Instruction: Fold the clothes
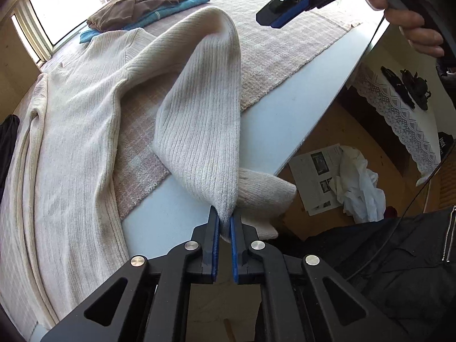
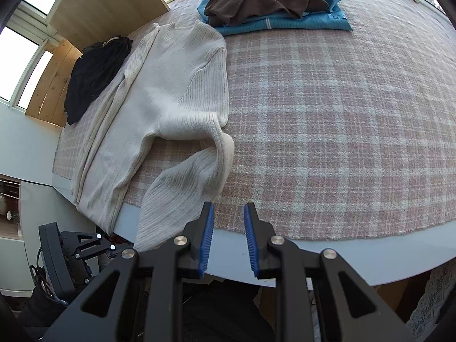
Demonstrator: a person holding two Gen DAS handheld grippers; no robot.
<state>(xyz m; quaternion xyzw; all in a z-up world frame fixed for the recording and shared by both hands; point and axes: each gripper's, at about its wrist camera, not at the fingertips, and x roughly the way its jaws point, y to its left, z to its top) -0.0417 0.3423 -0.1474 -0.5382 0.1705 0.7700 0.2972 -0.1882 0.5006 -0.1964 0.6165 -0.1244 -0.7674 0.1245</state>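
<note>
sweater (image 1: pixel 71 148): cream rib knit, lying flat on the plaid blanket (image 2: pixel 327 114), body at 9 o'clock in the left view; one sleeve (image 1: pixel 199 131) is arching up off the bed and hanging over the near edge at 6.
left gripper (image 1: pixel 224 228): we are pinching the sleeve near its cuff end, pads pressed onto the knit.
right gripper (image 2: pixel 227 228): we are holding it spread, nothing between the pads, hovering over the blanket edge; sleeve at its 10 o'clock.
pile (image 2: pixel 270 2): brown top on a teal one, folded, sitting at 12 on the far side.
black cloth (image 2: pixel 91 71): bunched at 10, beside the sweater.
handling: we are judging it soft, limp, stretchy and fairly light; ribs will sag and drag, not slip.
grip: cuff and shoulder seam look best; bite a thick fold, not one layer.
stage: sleeve is lifted, body unfolded; we are reading this as a sleeve fold in hand.
</note>
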